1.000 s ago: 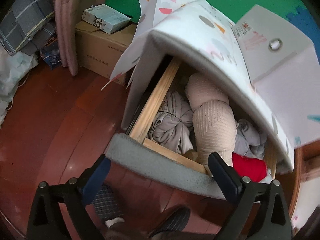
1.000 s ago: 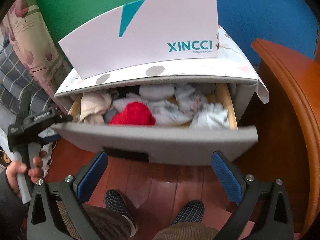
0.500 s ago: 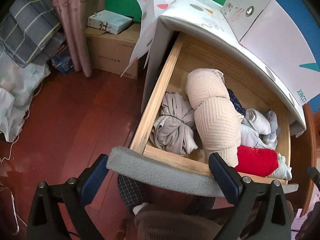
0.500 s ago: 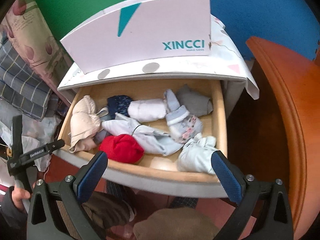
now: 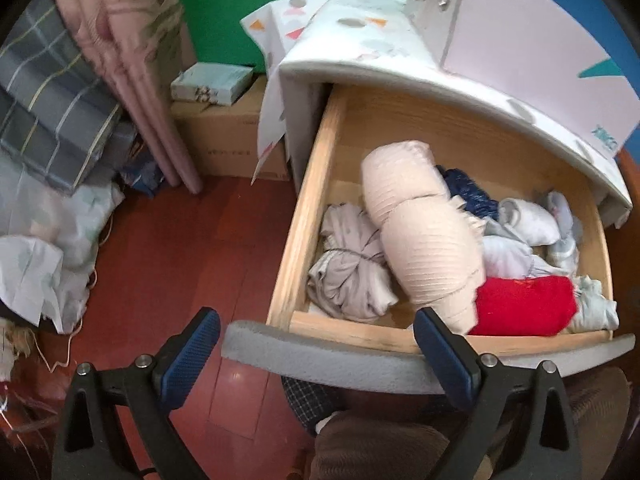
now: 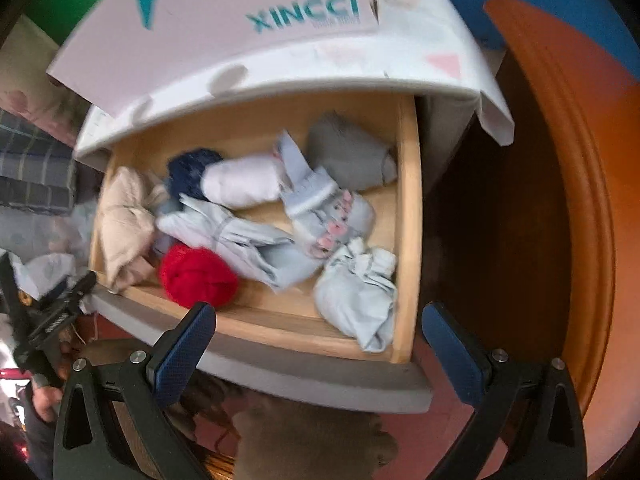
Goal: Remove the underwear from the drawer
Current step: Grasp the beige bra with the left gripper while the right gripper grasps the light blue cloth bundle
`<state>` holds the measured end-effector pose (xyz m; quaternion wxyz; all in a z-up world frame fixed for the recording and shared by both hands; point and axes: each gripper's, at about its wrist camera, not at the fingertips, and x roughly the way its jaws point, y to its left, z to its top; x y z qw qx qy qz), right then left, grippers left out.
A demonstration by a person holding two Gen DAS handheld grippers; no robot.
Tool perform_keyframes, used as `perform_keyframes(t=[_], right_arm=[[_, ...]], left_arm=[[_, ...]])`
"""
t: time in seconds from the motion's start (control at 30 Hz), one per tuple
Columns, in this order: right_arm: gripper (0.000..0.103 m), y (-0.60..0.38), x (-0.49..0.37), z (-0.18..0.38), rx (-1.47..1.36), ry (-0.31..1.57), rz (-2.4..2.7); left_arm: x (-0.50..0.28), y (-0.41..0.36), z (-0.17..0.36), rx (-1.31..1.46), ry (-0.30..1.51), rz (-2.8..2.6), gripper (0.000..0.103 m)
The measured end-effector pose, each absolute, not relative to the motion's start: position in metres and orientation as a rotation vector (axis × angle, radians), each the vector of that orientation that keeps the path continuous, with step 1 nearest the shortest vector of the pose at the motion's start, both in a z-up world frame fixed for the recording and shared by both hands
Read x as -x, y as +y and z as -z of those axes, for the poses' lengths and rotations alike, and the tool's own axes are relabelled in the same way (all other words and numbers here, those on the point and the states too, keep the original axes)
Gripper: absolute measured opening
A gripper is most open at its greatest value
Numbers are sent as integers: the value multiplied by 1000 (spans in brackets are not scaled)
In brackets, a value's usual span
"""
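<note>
The wooden drawer (image 5: pixel 304 216) (image 6: pixel 410 208) stands pulled out of a white cabinet, with its grey front (image 5: pixel 360 360) nearest me. Inside lie rolled garments: a beige ribbed bundle (image 5: pixel 424 236) (image 6: pixel 120 224), a grey knotted piece (image 5: pixel 352 276), a red roll (image 5: pixel 524 306) (image 6: pixel 196 276), pale blue bundles (image 6: pixel 356 296), a white roll (image 6: pixel 240 182) and a navy piece (image 5: pixel 468 192). My left gripper (image 5: pixel 316 344) hangs open just in front of the drawer's left end. My right gripper (image 6: pixel 318 332) is open above the drawer's front right, over the pale blue bundle. Neither holds anything.
A white shoebox (image 6: pixel 240 12) sits on the cabinet top. Cardboard boxes (image 5: pixel 228 140), a pink curtain (image 5: pixel 136 72) and bedding (image 5: pixel 44 216) crowd the left floor. An orange wooden furniture edge (image 6: pixel 568 200) rises at the right. A person's knees (image 5: pixel 380 448) are below the drawer.
The drawer has slid from nearly shut to wide open. Both grippers have risen over it, and the right one has moved closer above the clothes.
</note>
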<state>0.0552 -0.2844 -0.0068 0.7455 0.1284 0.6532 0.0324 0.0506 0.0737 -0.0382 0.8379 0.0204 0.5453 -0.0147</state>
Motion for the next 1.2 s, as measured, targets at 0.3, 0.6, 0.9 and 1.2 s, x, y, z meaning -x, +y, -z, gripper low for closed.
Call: perform_keyframes(t=[0.3, 0.6, 0.9, 1.2], right_arm=[[78, -275, -78, 43, -183, 1578, -84], [76, -241, -91, 71, 38, 1708, -139], [74, -208, -92, 112, 262, 1800, -146], [73, -170, -104, 149, 319, 1871, -103]], left_arm=[[-58, 63, 13, -40, 1139, 57, 99], [-69, 52, 16, -46, 1169, 75, 99], [-79, 48, 20, -60, 1187, 72, 99], [-88, 39, 24, -66, 1199, 82, 99]])
